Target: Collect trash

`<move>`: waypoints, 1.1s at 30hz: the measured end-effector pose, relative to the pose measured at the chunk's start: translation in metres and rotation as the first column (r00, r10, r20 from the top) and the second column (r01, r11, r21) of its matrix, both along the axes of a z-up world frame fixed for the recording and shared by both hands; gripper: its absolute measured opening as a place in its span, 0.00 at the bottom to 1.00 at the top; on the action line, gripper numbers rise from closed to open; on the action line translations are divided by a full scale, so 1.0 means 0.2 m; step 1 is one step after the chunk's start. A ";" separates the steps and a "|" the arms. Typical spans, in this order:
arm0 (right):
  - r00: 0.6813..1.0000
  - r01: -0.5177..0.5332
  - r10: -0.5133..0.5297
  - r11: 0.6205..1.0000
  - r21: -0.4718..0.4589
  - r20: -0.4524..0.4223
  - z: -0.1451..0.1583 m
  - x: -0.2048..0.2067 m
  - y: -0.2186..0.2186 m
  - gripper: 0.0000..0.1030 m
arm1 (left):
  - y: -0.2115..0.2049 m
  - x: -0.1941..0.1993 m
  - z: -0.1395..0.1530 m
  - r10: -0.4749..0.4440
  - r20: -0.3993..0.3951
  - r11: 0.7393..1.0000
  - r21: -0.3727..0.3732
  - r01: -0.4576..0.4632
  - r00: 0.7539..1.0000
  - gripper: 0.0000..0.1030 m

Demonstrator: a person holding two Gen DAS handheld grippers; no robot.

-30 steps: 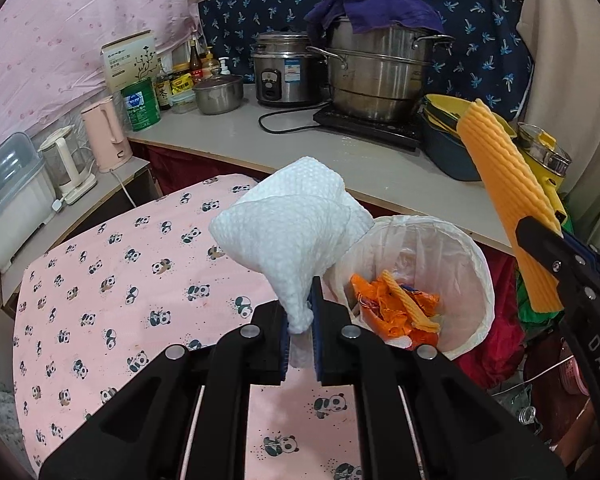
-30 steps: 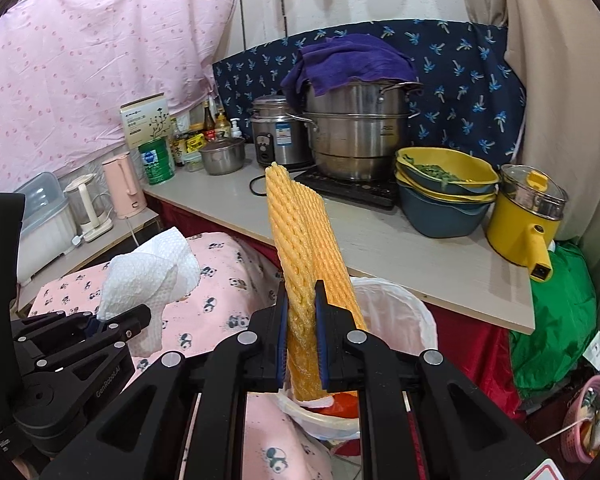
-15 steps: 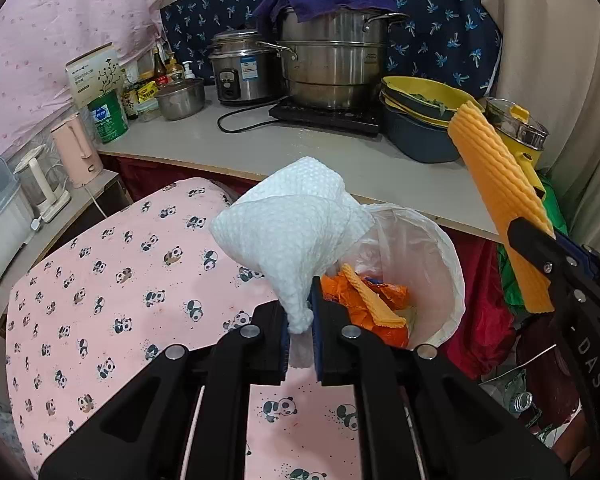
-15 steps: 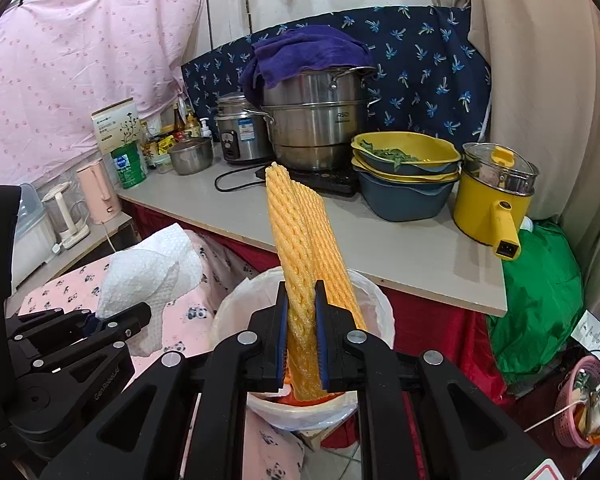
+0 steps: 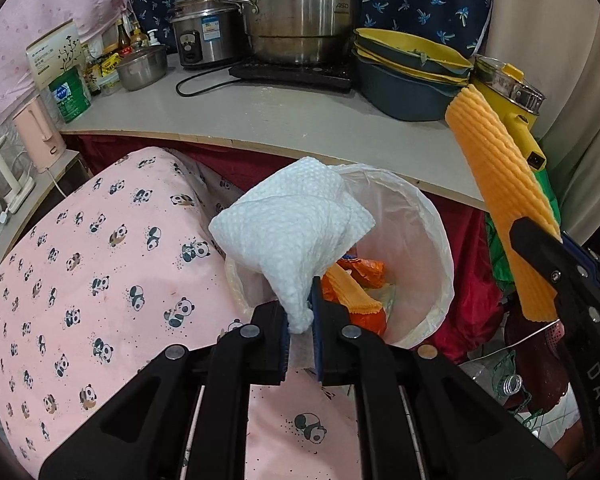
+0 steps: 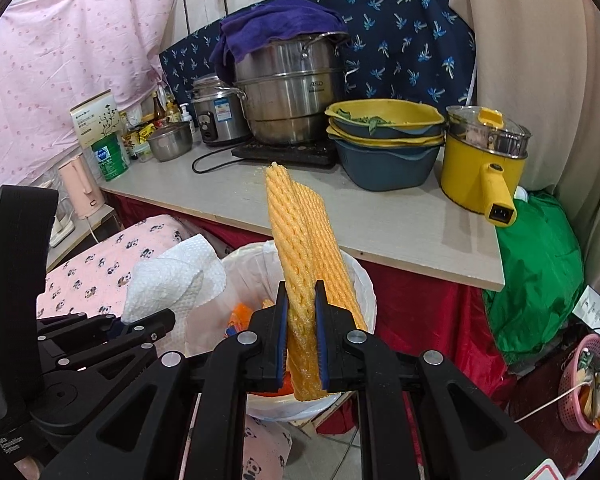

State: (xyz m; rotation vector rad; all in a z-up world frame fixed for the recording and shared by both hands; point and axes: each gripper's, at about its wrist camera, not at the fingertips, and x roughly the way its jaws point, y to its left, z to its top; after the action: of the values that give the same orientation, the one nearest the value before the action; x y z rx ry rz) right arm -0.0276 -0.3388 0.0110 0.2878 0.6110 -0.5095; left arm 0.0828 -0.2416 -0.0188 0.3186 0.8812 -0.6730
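Trash bin (image 5: 428,240), white-lined, just beside panda-print surface (image 5: 100,272), orange scraps inside. Left tongs (image 5: 300,320) clamped on crumpled white paper towel (image 5: 292,224) above bin's near rim. Right tongs (image 6: 302,320) pinched on orange foam net (image 6: 296,248), upright over bin.

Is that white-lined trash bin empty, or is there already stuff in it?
Partly filled: the white-lined trash bin already holds orange scraps near its bottom.

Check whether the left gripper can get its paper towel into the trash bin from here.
Probably yes. The left gripper, shut on the paper towel, sits at the bin's open rim, and only orange scraps lie low inside.
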 end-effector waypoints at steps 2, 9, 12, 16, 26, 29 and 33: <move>1.000 0.000 0.000 1.000 0.007 -0.010 -0.03 0.02 -0.02 0.11 | -0.02 0.01 -0.03 -0.001 -0.006 1.000 0.007 0.001 1.000 0.09; 0.999 -0.014 0.015 1.000 0.024 -0.047 -0.11 0.10 -0.05 0.11 | -0.08 0.05 -0.08 -0.024 -0.013 1.000 0.009 0.025 1.000 0.12; 0.998 -0.021 0.023 0.999 0.032 -0.061 -0.14 0.14 -0.06 0.11 | -0.09 0.05 -0.10 -0.029 0.004 1.000 0.010 0.029 1.000 0.25; 0.997 -0.027 0.030 0.999 0.039 -0.074 -0.18 0.19 -0.07 0.11 | -0.08 0.07 -0.10 -0.027 0.027 1.000 0.002 0.027 0.999 0.44; 0.996 -0.035 0.037 0.999 0.025 -0.087 -0.18 0.25 -0.06 0.26 | 0.00 0.13 -0.10 0.042 0.064 0.999 -0.004 -0.041 0.997 0.66; 0.997 -0.024 0.025 1.000 0.017 -0.075 -0.16 0.24 -0.05 0.46 | 0.04 0.15 -0.09 0.083 0.075 0.996 0.000 -0.084 0.994 0.74; 0.998 -0.026 0.026 1.000 -0.003 -0.065 -0.13 0.24 -0.03 0.67 | 0.09 0.16 -0.08 0.119 0.087 0.993 -0.002 -0.119 0.989 0.82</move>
State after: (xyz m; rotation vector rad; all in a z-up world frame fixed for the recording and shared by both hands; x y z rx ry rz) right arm 0.0207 -0.3452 -0.0154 0.2600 0.6759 -0.4961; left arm 0.1156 -0.2235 -0.0353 0.2937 0.8114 -0.5434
